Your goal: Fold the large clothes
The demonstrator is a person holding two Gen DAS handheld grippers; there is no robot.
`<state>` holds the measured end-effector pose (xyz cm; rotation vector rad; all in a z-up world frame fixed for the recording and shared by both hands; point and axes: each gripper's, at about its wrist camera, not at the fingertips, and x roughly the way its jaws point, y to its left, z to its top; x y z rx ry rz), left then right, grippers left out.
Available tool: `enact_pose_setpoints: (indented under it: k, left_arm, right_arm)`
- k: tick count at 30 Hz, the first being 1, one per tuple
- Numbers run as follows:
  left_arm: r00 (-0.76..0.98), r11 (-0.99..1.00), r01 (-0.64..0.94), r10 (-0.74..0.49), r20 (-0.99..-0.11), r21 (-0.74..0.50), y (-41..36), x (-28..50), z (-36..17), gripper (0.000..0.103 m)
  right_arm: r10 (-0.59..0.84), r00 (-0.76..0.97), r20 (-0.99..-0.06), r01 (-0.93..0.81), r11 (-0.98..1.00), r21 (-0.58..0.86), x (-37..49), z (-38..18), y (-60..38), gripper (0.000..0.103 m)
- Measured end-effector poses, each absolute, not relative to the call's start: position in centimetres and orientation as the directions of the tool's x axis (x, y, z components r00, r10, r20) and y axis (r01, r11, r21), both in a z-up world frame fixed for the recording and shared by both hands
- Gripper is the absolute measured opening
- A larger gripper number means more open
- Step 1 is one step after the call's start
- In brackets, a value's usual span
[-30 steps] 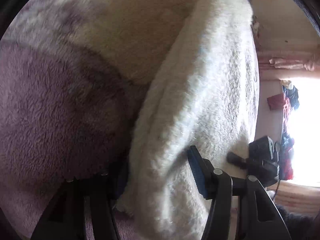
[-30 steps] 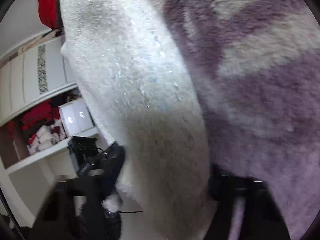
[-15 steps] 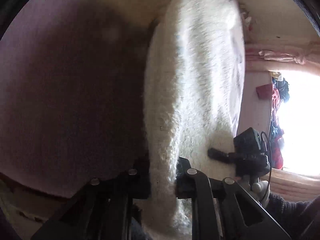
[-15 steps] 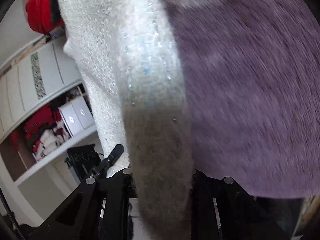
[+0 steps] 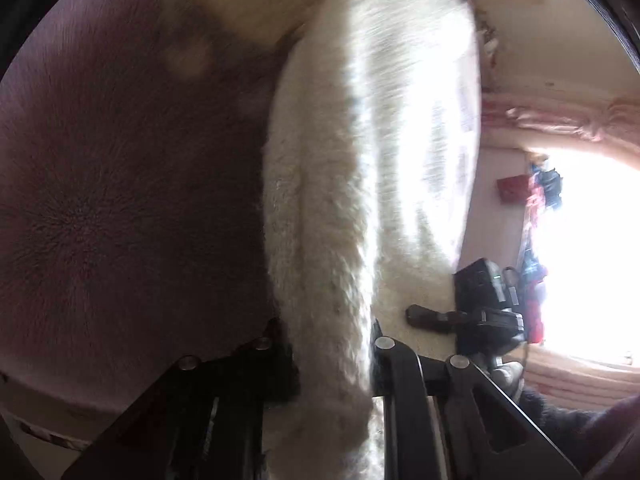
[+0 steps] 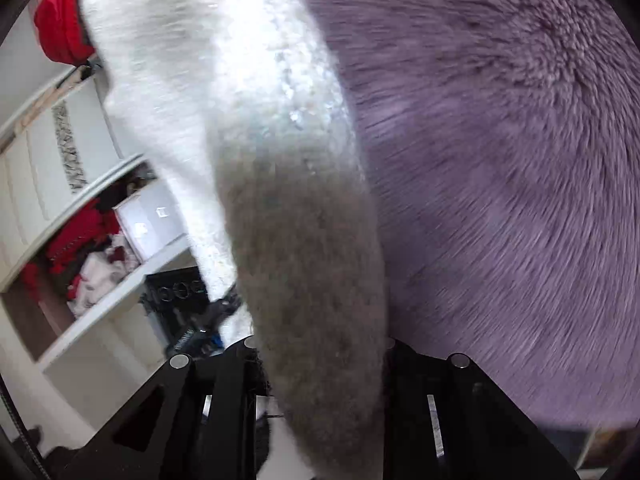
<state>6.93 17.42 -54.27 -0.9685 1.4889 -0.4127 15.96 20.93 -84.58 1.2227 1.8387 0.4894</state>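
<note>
Garment: cream fleece (image 5: 360, 184), bunched edge held up over purple plush blanket (image 5: 120, 200).
L gripper (image 5: 332, 356): fingers clamped on fleece fold.
R gripper (image 6: 320, 352): pinched on same fleece (image 6: 224, 80), farther along the edge.
Handling: soft, thick, limp; prob. light but bulky, sags betw. your grips.
Hold: take edge/corners, deep bite; pile compresses, thin pinch may slip.
</note>
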Motion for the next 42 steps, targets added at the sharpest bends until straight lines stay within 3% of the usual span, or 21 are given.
enact_pose_setpoints:
  k: [9,14,19,24,27,29,31,32,34,37,39,42]
  left_arm:
    - [0.331,0.385,-0.342,-0.804,-0.494,-0.857,21.7,17.5,-47.1,0.014]
    - [0.34,0.446,-0.312,-0.772,-0.537,-0.839,20.4,28.3,-49.3,0.014]
    - [0.205,0.474,-0.407,-0.786,-0.583,-0.781,18.8,35.5,-55.7,0.015]
    - [0.111,0.424,-0.531,-0.823,-0.557,-0.733,20.5,36.7,-56.4,0.016]
    - [0.11,0.443,-0.513,-0.816,-0.568,-0.735,20.7,36.1,-54.0,0.02]
    - [0.152,0.397,-0.522,-0.828,-0.54,-0.755,21.0,35.9,-53.0,0.036]
    - [0.221,0.324,-0.51,-0.846,-0.486,-0.797,21.1,36.2,-52.6,0.082]
    - [0.244,0.306,-0.514,-0.843,-0.479,-0.801,21.0,36.6,-52.7,0.09]
    - [0.275,0.307,-0.513,-0.826,-0.492,-0.802,21.2,37.2,-52.7,0.094]
    - [0.276,0.348,-0.504,-0.803,-0.529,-0.791,21.4,37.4,-52.7,0.094]
    - [0.28,0.383,-0.488,-0.782,-0.557,-0.784,21.7,37.6,-52.4,0.094]
    - [0.282,0.492,-0.454,-0.711,-0.644,-0.743,22.2,37.4,-51.0,0.094]
  right_arm:
    - [0.964,0.052,-0.261,0.565,0.187,0.804,26.7,-76.5,20.2,0.021]
    - [0.944,0.114,-0.311,0.571,0.194,0.798,37.1,-78.4,17.8,0.021]
    - [0.922,0.084,-0.378,0.677,0.225,0.7,43.8,-83.2,15.5,0.021]
    - [0.93,0.042,-0.364,0.714,0.227,0.663,46.8,-83.2,16.5,0.03]
    - [0.937,0.036,-0.347,0.674,0.234,0.701,48.2,-81.2,16.7,0.046]
    - [0.935,0.02,-0.354,0.618,0.266,0.74,49.3,-79.8,17.2,0.054]
    - [0.929,0.012,-0.369,0.589,0.292,0.753,49.9,-79.1,17.0,0.056]
    - [0.925,0.0,-0.38,0.584,0.308,0.751,50.1,-78.9,17.0,0.058]
    - [0.921,-0.007,-0.39,0.579,0.321,0.749,51.2,-78.5,17.7,0.065]
    - [0.942,0.063,-0.331,0.546,0.245,0.801,51.5,-76.4,18.4,0.078]
    - [0.94,0.133,-0.313,0.486,0.213,0.847,51.6,-75.5,15.6,0.079]
    - [0.88,0.128,-0.457,0.4,0.376,0.836,52.7,-72.6,13.1,0.079]
